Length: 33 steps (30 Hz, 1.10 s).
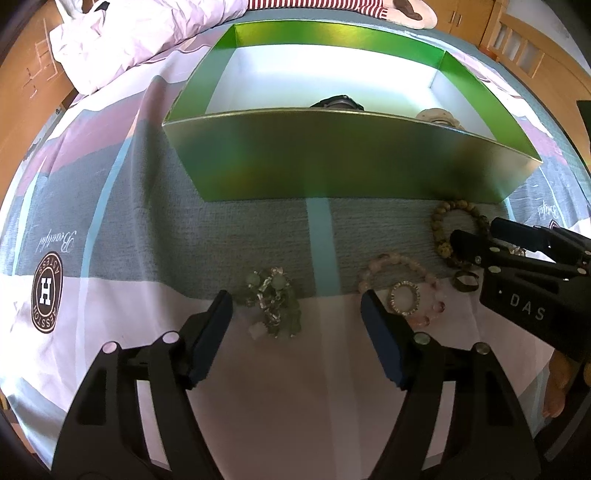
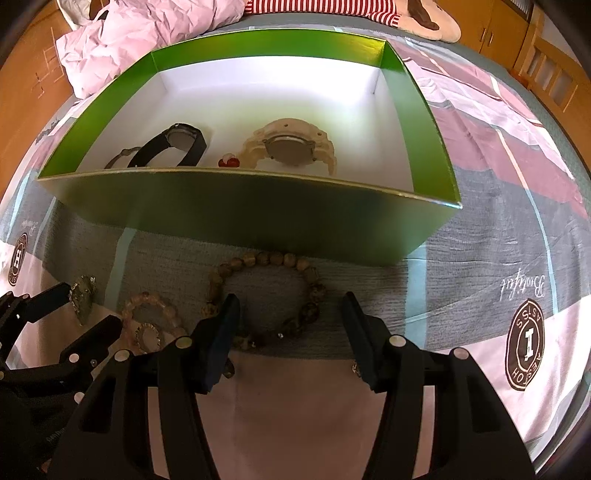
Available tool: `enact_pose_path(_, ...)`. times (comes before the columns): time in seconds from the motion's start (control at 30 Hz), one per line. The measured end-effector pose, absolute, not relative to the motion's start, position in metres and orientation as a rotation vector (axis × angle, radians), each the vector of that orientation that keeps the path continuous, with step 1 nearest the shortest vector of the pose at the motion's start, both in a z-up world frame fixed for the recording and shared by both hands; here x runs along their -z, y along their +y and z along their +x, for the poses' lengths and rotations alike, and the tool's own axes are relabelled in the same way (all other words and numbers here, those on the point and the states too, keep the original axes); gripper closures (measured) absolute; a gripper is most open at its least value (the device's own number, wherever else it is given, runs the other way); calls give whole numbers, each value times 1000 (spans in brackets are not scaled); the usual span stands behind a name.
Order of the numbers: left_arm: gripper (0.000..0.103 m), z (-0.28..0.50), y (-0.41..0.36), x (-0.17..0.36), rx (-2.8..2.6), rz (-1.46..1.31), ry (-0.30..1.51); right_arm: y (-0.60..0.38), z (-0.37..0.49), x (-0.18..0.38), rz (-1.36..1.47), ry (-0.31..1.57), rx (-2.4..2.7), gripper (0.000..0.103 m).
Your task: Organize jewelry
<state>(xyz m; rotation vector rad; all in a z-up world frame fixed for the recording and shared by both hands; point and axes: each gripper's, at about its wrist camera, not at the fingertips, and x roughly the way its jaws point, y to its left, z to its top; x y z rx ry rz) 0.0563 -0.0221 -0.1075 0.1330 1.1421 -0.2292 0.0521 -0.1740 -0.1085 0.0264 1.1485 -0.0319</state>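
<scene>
A green box (image 1: pixel 332 158) with a white inside stands on the bed; it also shows in the right wrist view (image 2: pixel 258 206). Inside lie a black watch (image 2: pixel 173 147), a cream watch (image 2: pixel 291 149) and a small red-and-white bead piece (image 2: pixel 229 161). On the sheet in front lie a green-and-silver bracelet (image 1: pixel 275 306), a pink bead bracelet (image 1: pixel 402 288), a sparkly ring (image 1: pixel 405 297), a small dark ring (image 1: pixel 466 280) and a brown bead bracelet (image 2: pixel 266 295). My left gripper (image 1: pixel 295 299) is open, the green bracelet between its fingers. My right gripper (image 2: pixel 290 299) is open around the brown bracelet.
A crumpled pink-white bag (image 2: pixel 147 33) and a striped plush toy (image 2: pixel 369 11) lie behind the box. Wooden furniture (image 1: pixel 532 48) stands around the bed. The patterned sheet (image 2: pixel 517 280) stretches to the right.
</scene>
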Motion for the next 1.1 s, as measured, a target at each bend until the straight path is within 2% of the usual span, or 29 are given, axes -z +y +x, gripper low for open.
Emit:
enact_pose_path(0.47,27,58,-21,109,229,137,1145,-166,52,110,6,1147,34,45)
enact_pose_path(0.63,35,57,-23,109,246,133,1154,-167,51,111,-2,1146,35,45)
enact_pose_path(0.67,43,57,-23,110,240,144,1159,-166,51,111,-7,1146,34,45)
enact_pose_path(0.73,48,57,-23,110,235,152,1157,-166,50,109,-10,1145,34,45)
enact_pose_path(0.77,61,57,-23,109,238,148,1157,-166,50,109,-7,1146,33,46)
enact_pose_path(0.8,75,56,-23,107,243,139,1156,-166,49,109,-1,1147,24,54)
enact_pose_path(0.83,80,57,-21,106,249,125,1158,-165,49,109,8,1150,7,63)
enact_pose_path(0.9,82,58,-18,105,251,99,1165,-162,48,106,12,1153,-23,92)
enact_pose_path(1.1,82,57,-22,104,229,130,1144,-159,41,100,11,1139,-46,93)
